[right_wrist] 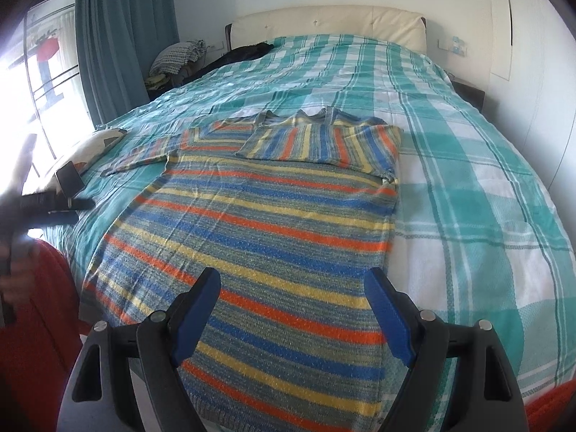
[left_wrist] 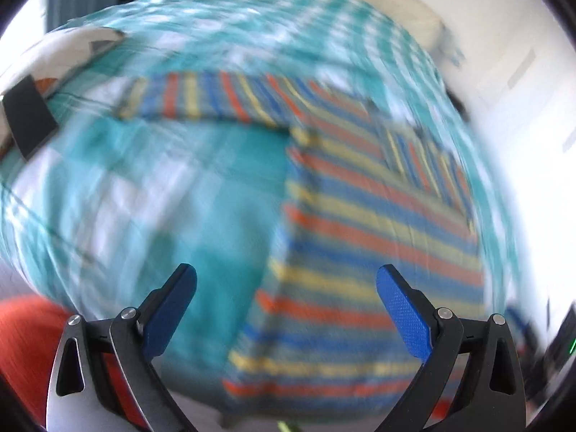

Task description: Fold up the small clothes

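While the striped sweater (right_wrist: 273, 216) lies flat on the bed's teal plaid bedspread (right_wrist: 468, 165), one sleeve folded across its chest, both tongs hang released above it, gripping nothing: right tongs (right_wrist: 291, 288) over the hem, left tongs (left_wrist: 286, 280) in a blurred view.

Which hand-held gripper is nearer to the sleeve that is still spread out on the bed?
Left. The left hand-held gripper hovers by the sweater's side below that sleeve; the right hand-held gripper hovers over the hem.
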`<state>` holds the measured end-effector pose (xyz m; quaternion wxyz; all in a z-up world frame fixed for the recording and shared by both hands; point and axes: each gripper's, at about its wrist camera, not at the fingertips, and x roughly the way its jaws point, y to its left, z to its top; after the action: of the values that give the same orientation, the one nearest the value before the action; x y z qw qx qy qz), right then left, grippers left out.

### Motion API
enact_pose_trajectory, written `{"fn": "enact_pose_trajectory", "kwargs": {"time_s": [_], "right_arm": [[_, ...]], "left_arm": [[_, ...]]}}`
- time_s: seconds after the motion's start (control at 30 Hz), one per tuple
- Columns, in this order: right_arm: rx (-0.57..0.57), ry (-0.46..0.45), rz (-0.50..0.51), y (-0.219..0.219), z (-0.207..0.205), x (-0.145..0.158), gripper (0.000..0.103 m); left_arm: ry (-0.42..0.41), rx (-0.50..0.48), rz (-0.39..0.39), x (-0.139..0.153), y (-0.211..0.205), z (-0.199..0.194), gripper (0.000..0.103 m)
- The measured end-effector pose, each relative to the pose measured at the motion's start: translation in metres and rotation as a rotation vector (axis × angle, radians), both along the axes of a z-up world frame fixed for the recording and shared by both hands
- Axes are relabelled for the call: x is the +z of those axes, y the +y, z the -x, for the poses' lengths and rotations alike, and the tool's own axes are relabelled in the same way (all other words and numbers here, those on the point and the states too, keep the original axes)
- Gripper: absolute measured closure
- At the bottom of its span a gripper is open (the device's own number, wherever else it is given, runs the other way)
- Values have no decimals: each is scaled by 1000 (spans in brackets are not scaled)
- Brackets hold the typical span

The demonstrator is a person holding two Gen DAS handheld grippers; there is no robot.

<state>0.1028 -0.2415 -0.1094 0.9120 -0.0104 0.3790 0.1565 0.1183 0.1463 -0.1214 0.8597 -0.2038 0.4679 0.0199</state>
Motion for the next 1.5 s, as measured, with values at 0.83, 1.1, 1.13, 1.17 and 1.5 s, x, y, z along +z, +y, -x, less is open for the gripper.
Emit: {"fn": "enact_pose_trajectory", "kwargs": {"time_s": [0.83,1.1,1.13,1.17,1.5], "right_arm": [[2,123,10,4,-18,-33,22],[-19,93,-60,-10,-16,-19,22],[-23,96,-70,-12,-17,-19,22],[-30,100,-86,-15,-18,-18,22],[-103,66,-186,-48,-20,-3,22]], "left_arm": [[194,202,-205,-71,144,-160,88],[88,122,-355,11,97,-182,99],[50,83,-364,30,80,-183,99],[2,26,-367,53,54,-189,99],[-182,-494,-178,115,-181,-229,90]]}}
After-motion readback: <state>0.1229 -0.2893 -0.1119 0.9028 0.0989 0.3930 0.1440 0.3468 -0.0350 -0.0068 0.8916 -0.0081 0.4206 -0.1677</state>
